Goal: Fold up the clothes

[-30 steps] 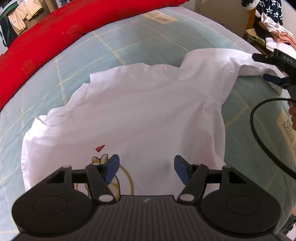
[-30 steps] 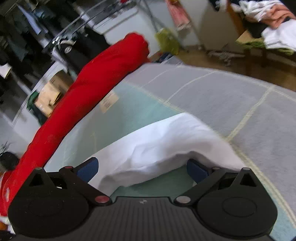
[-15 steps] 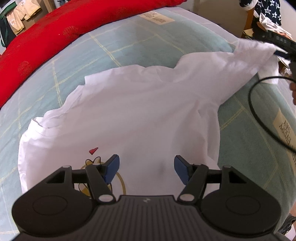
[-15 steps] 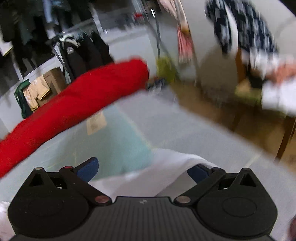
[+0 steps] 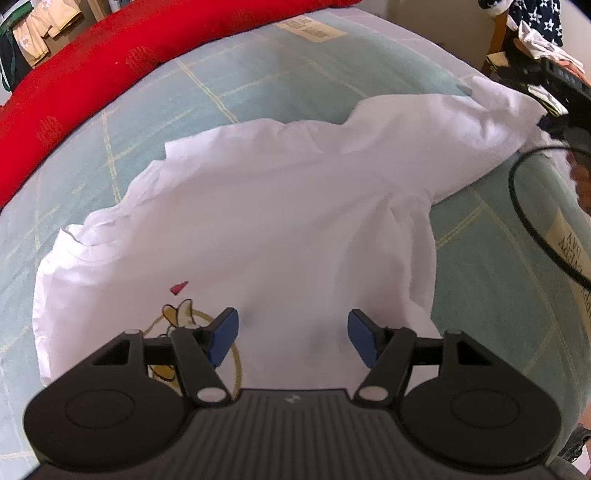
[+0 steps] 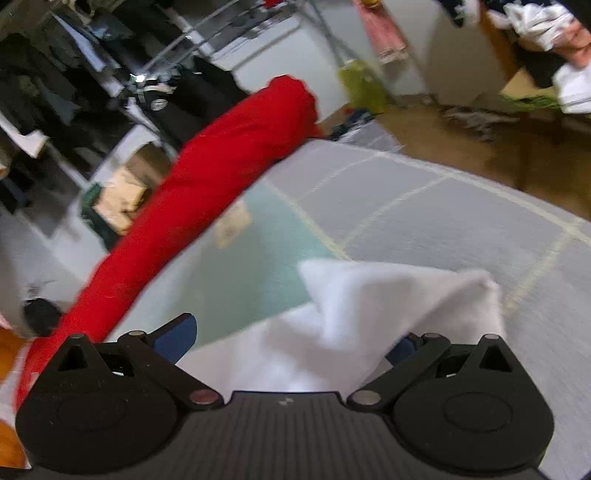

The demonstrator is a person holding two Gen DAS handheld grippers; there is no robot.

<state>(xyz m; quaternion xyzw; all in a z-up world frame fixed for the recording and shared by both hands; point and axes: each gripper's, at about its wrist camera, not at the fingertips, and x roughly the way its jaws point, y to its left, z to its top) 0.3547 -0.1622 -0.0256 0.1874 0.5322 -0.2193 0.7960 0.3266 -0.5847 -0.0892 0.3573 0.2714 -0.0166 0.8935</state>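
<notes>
A white T-shirt (image 5: pixel 258 221) with a cartoon print (image 5: pixel 177 317) lies spread on the bed. My left gripper (image 5: pixel 291 339) hangs open just above its near part, blue pads wide apart with nothing between them. The shirt's sleeve (image 5: pixel 461 129) is drawn up and out to the far right. It ends at the black body (image 5: pixel 565 83) of the right gripper. In the right wrist view, my right gripper (image 6: pixel 288 341) has its jaws wide. The sleeve (image 6: pixel 388 295) lies between them and drapes over the right finger, hiding most of that pad.
The bed has a pale green and grey checked cover (image 5: pixel 295 74). A long red bolster (image 5: pixel 110 62) lies along its far edge. A black cable (image 5: pixel 524 221) loops at the right. A chair piled with clothes (image 5: pixel 532 22) and a clothes rack (image 6: pixel 110 55) stand beyond the bed.
The right gripper has swung outward and carried the sleeve up off the bed, stretching it to the far right. The left gripper has stayed in place, still open.
</notes>
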